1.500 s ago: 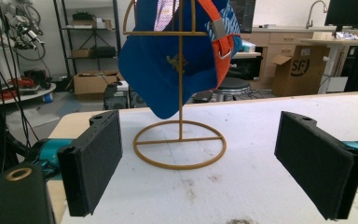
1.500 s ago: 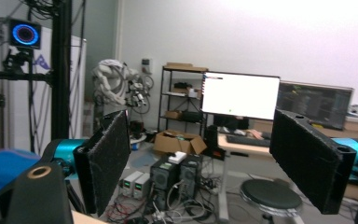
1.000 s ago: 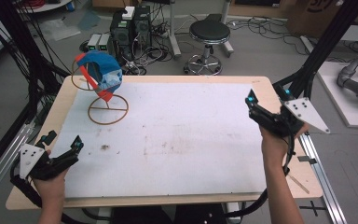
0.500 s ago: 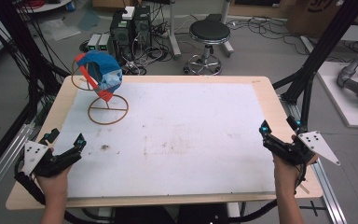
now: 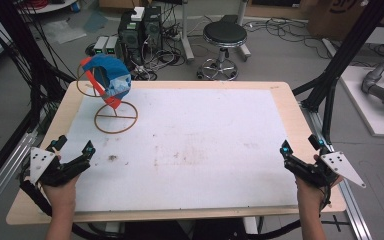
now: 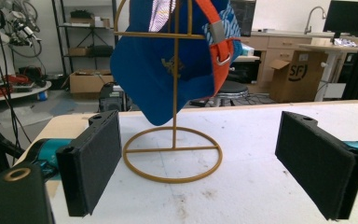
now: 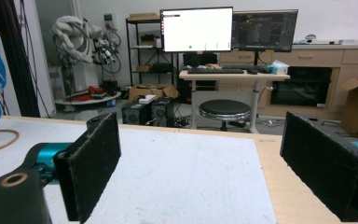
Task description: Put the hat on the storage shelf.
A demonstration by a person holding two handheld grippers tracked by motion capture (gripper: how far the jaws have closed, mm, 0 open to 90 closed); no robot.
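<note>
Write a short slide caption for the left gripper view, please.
Open left tool faces blue cap hanging on gold wire stand.

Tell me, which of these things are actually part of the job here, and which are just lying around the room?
Part of the job:
blue cap, hanging on the gold wire stand
left gripper, open, facing the stand
right gripper, open, near the table's right edge
white mat

Just lying about:
black stool
computer boxes on the floor
monitors
cardboard box
</note>
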